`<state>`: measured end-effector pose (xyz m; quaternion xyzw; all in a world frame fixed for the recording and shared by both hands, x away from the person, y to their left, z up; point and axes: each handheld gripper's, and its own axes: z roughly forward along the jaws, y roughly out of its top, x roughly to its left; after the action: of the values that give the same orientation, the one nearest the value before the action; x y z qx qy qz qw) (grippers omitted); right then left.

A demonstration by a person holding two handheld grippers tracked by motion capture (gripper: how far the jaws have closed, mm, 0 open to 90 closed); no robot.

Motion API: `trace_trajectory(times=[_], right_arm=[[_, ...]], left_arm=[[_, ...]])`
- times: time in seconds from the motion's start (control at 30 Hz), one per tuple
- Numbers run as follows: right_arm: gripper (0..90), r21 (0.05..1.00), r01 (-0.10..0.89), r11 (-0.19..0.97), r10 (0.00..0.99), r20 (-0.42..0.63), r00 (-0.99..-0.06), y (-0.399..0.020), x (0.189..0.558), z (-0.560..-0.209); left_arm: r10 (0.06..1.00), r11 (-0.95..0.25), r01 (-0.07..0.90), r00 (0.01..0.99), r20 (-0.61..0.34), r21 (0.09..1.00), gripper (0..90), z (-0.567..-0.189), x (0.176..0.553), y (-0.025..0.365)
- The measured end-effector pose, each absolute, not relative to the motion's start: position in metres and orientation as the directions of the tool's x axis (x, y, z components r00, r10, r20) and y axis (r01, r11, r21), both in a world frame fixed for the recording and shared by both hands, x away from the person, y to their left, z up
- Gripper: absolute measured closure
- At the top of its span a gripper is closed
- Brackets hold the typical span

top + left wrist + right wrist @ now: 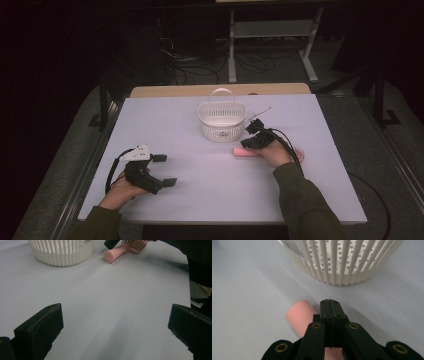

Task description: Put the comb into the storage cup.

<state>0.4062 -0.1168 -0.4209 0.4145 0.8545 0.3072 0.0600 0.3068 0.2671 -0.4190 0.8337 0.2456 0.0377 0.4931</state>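
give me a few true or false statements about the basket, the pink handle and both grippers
1. The white slatted plastic basket stands upright on the white table. True.
2. The pink cylindrical handle lies inside the basket. False: it lies on the table, outside the basket.
3. The right gripper has its jaws pressed together with nothing between them. True.
4. The left gripper is clamped on the pink handle. False: its jaws stand wide apart over bare table, far from the handle.
5. The right gripper is above the pink handle. True.
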Motion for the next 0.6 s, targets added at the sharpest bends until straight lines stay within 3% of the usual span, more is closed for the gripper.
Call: trace_trajectory(times=[0.6], right_arm=[[89.2, 0.572, 0.661, 0.485, 0.728, 0.154, -0.668, -0.114, 0.393, -0.421]], left_arm=[[0.445, -0.396, 0.371, 0.878, -0.179, 0.840, 0.0, -0.419, 0.306, 0.266]])
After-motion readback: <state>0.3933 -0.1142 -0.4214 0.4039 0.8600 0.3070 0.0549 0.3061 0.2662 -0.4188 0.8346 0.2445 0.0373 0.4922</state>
